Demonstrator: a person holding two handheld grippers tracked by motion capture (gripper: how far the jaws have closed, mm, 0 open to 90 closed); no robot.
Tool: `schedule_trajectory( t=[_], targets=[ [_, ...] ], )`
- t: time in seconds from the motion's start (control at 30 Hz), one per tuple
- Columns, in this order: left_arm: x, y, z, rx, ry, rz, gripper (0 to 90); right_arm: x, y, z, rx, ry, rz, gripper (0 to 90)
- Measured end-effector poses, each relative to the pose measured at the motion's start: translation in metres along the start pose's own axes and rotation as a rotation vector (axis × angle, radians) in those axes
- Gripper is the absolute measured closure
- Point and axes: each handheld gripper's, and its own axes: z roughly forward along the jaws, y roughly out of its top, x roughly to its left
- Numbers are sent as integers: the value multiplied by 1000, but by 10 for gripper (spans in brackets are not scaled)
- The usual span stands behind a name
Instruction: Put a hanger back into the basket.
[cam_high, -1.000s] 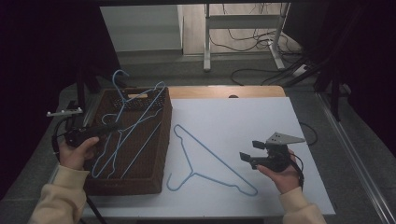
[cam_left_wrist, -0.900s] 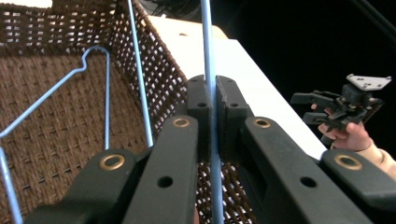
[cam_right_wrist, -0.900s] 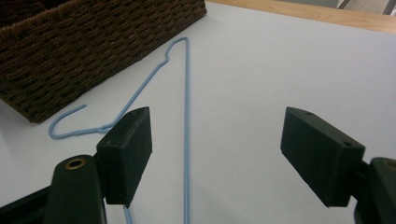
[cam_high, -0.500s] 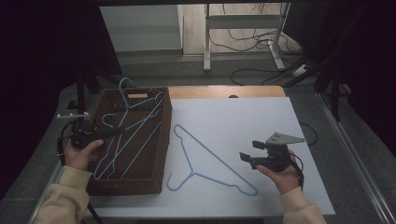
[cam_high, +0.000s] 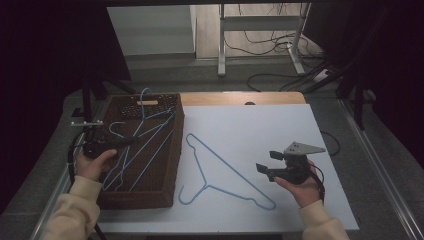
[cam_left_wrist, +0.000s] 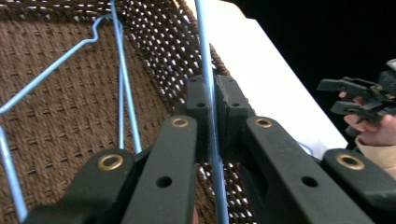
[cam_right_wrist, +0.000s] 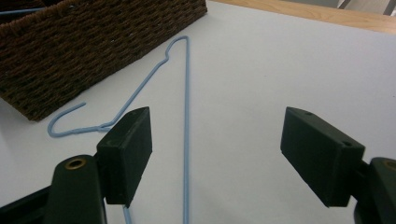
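Note:
A brown woven basket (cam_high: 172, 165) stands at the left of the table with thin blue wire hangers (cam_high: 150, 150) in it. My left gripper (cam_high: 130, 141) reaches into the basket and is shut on one blue hanger's wire (cam_left_wrist: 211, 107), which runs up between its closed jaws. The woven basket wall (cam_left_wrist: 70, 102) shows behind the jaws. Another blue hanger (cam_high: 220, 175) lies flat on the white table top, hook toward the front. My right gripper (cam_high: 268, 161) hovers open to the right of it, and that hanger's long wire (cam_right_wrist: 187, 116) lies ahead of its spread jaws.
The white table top (cam_high: 280, 130) ends at a wooden strip (cam_high: 240, 98) at the back. Beyond it, a metal stand (cam_high: 260, 45) and cables lie on the floor. The basket's front corner (cam_right_wrist: 56, 88) sits close to the lying hanger's hook.
The hanger in my left gripper has slid rightward and lower in the basket, its hook moving away from the far left corner. The right gripper has stayed put.

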Motion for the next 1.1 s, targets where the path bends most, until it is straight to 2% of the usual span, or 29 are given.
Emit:
schedule_trajectory(
  t=[0.13, 0.23, 0.33, 0.43, 0.47, 0.53, 0.6, 0.63, 0.7, 0.73, 0.87, 0.97, 1.1],
  targets=[
    [6, -2, 2, 13, 18, -10, 853, 0, 0, 0, -1, -1, -3, 249],
    [9, -4, 5, 20, 16, -15, 853, 0, 0, 0, 1, -1, -3, 249],
    [11, -7, 9, 42, 34, -11, 853, 1, 0, 0, 1, -4, -5, 249],
    [13, -9, 10, 43, 64, -21, 852, 1, 0, 0, 0, -4, -4, 249],
    [14, -9, 9, 38, 85, -30, 848, 1, 0, 0, 2, -5, -5, 249],
    [16, -9, 7, 56, 157, -49, 823, 0, 0, -1, 2, -5, -5, 249],
    [16, -9, 5, 74, 250, -37, 732, 0, 0, -1, 0, -2, -2, 248],
    [16, -9, 4, 70, 283, -34, 689, 0, 0, -2, -4, -2, -2, 248],
    [13, -9, 0, 50, 330, -15, 564, -1, 1, -2, -8, -4, -1, 248],
    [11, -9, -1, 37, 339, -3, 501, -1, 1, -3, -8, -5, -1, 247],
    [3, -6, -7, 38, 351, 25, 321, -1, 1, -2, -3, -8, -2, 247],
    [-3, -6, -10, 21, 344, 56, 276, 0, 1, -1, 1, -6, -6, 247],
    [-17, -9, -13, 6, 290, 97, 257, 0, 0, -1, 1, -4, -3, 246]
  ],
)
